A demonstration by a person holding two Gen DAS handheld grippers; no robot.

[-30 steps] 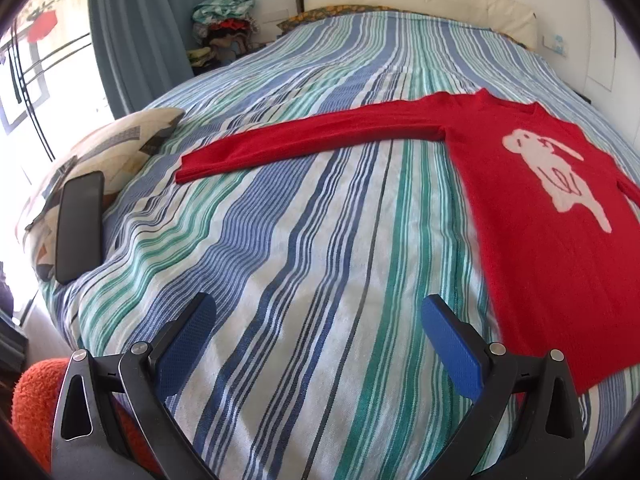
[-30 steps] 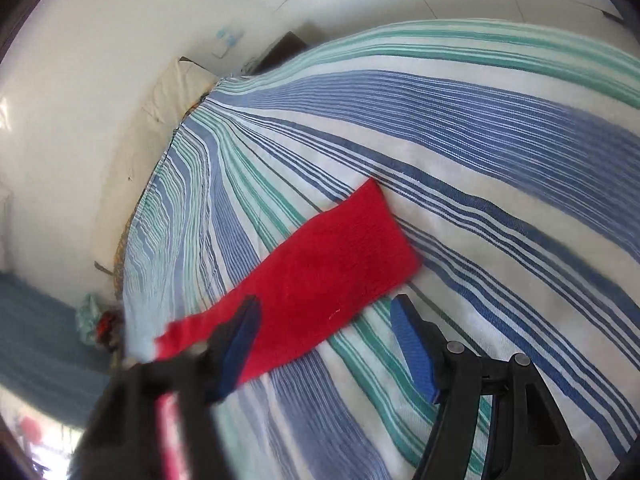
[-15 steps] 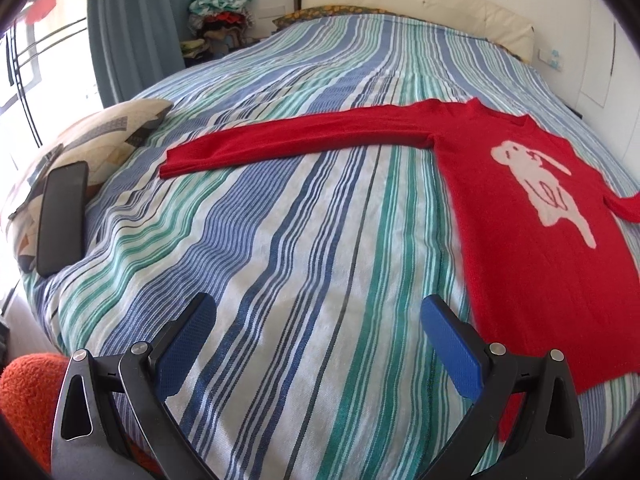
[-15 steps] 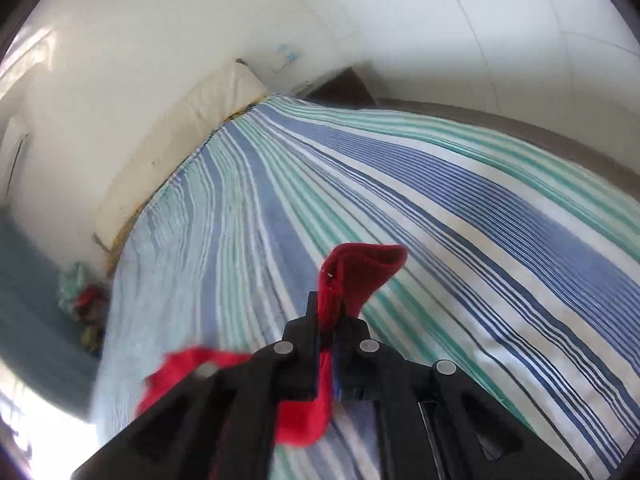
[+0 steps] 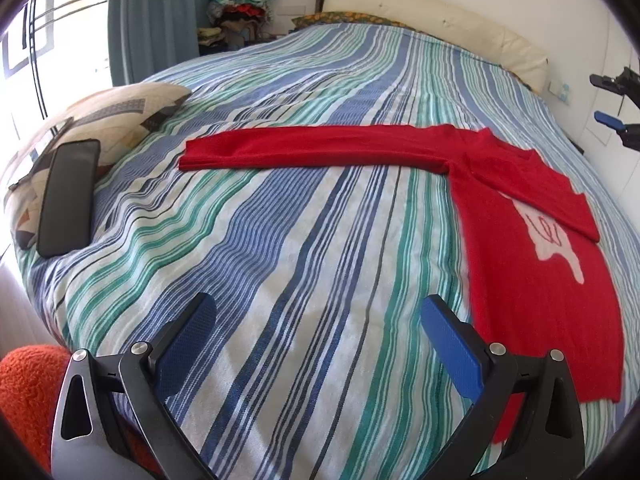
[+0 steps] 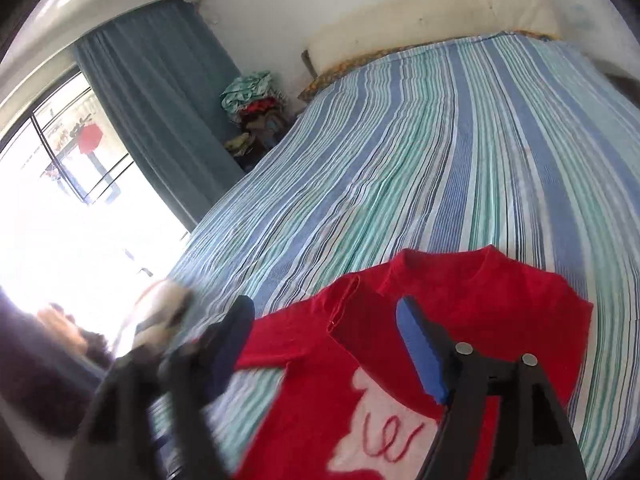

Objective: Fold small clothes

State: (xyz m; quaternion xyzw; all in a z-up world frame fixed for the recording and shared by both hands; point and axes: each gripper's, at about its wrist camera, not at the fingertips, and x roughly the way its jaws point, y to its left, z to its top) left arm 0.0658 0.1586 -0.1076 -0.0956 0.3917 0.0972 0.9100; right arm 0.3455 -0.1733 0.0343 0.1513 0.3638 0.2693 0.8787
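Note:
A red sweater (image 5: 536, 272) with a white animal print lies flat on the striped bedspread (image 5: 304, 272). Its left sleeve (image 5: 312, 152) stretches out to the left. Its right sleeve (image 5: 532, 192) lies folded diagonally across the chest. My left gripper (image 5: 320, 344) is open and empty, low over the bedspread, left of the sweater's hem. My right gripper (image 6: 324, 344) is open and empty above the folded sleeve (image 6: 384, 312) and the print (image 6: 384, 440). It also shows at the right edge of the left wrist view (image 5: 612, 120).
A patterned pillow (image 5: 104, 120) with a black phone (image 5: 68, 200) on it lies at the bed's left edge. An orange fuzzy thing (image 5: 28, 392) sits at lower left. A clothes pile (image 5: 240, 8), curtain (image 6: 160, 100) and headboard (image 5: 440, 24) are at the far end.
My right gripper carried the right sleeve across the chest, let it go and opened. My left gripper shifted a little over the bedspread and stayed open.

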